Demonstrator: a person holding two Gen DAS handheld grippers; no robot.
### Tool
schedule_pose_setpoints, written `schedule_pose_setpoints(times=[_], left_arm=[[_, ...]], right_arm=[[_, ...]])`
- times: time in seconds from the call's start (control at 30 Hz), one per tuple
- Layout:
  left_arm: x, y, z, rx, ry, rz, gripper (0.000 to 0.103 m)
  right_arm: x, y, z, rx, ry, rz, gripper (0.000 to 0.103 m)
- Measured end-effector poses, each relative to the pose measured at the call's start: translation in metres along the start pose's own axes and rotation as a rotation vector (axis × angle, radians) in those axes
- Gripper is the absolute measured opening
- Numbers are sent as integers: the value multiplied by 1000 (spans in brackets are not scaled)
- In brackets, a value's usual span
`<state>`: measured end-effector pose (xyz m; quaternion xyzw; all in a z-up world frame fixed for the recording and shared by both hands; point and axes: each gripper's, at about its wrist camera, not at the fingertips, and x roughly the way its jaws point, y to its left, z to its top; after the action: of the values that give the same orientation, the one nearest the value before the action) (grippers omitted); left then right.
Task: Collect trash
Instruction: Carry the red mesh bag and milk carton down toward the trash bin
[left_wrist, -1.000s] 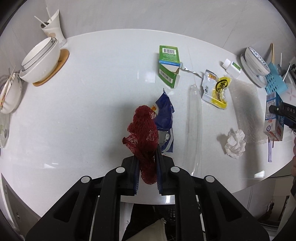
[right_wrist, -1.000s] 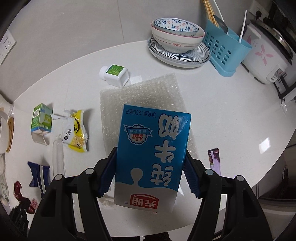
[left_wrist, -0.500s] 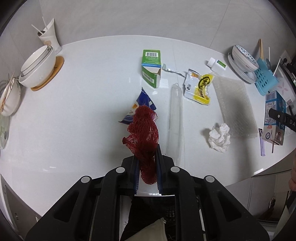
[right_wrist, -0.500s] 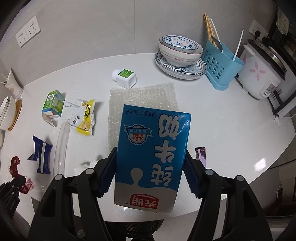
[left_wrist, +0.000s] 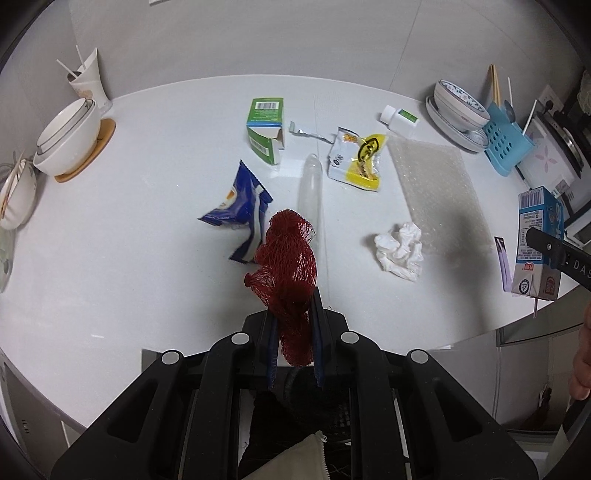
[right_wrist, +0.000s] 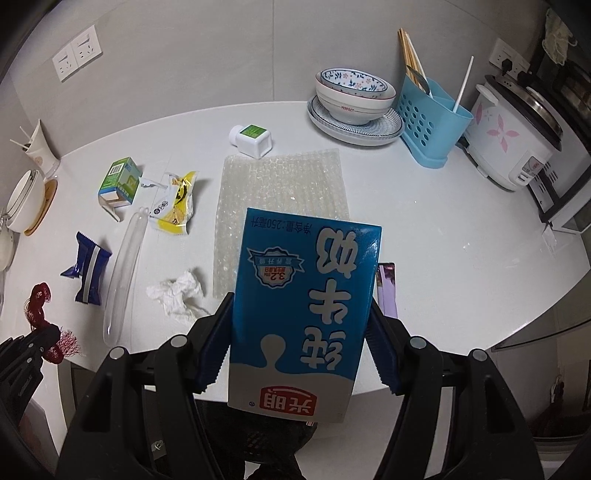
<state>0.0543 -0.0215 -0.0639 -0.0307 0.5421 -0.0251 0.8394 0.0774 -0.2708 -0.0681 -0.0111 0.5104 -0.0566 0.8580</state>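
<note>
My left tool (left_wrist: 293, 332) is clamped tight on a bunch of red mesh netting (left_wrist: 288, 266), which sticks up from between its blue pads and hangs clear of the white tabletop (left_wrist: 147, 229). My right tool (right_wrist: 299, 347) grips a blue milk carton (right_wrist: 303, 310) by its two side faces, printed side toward the camera and upside down, held above the near edge of the tabletop. From the left wrist view I can see that same carton at the far right, with the right tool's dark finger across it.

More trash lies spread on the tabletop. A blue snack wrapper (left_wrist: 240, 214) sits just beyond the netting, and a long clear plastic tube (left_wrist: 312, 192) lies beside it. A crumpled white tissue (left_wrist: 400, 249) rests at the near corner of a sheet of bubble wrap (left_wrist: 436, 184). Further back are an opened green carton (left_wrist: 266, 129), a torn foil strip (left_wrist: 306, 131), a yellow and white snack packet (left_wrist: 356, 158) and a small white bottle with a green label (left_wrist: 400, 118) lying on its side. A narrow purple wrapper (right_wrist: 387, 288) lies just right of the milk carton.

At the far right stand stacked bowls on a plate (right_wrist: 354, 99), a blue utensil caddy (right_wrist: 432, 122) and a rice cooker (right_wrist: 517, 133). White bowls on a wooden coaster (left_wrist: 68, 144) sit at the left.
</note>
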Motion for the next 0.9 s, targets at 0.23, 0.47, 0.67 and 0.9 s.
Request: schedule_pose_setpoints(times=[0.23,0.47,0.67,0.9], left_arm=[[-6,-16,-21,7,-5,-10,14],[-11,-29,-43,15,-7,-23,14],[-16,-37,-58,23,-18,-30,14],[-19,-41,-78,17,-18,-32,14]], right_arm=[[-10,-6,-21,-16,-4,10,63],[-20,-8,-45,-34,-9,13,63],[-25,-7,-64,-52,-10,24,63],[-31,-6,-84,-77,-15,38,63]])
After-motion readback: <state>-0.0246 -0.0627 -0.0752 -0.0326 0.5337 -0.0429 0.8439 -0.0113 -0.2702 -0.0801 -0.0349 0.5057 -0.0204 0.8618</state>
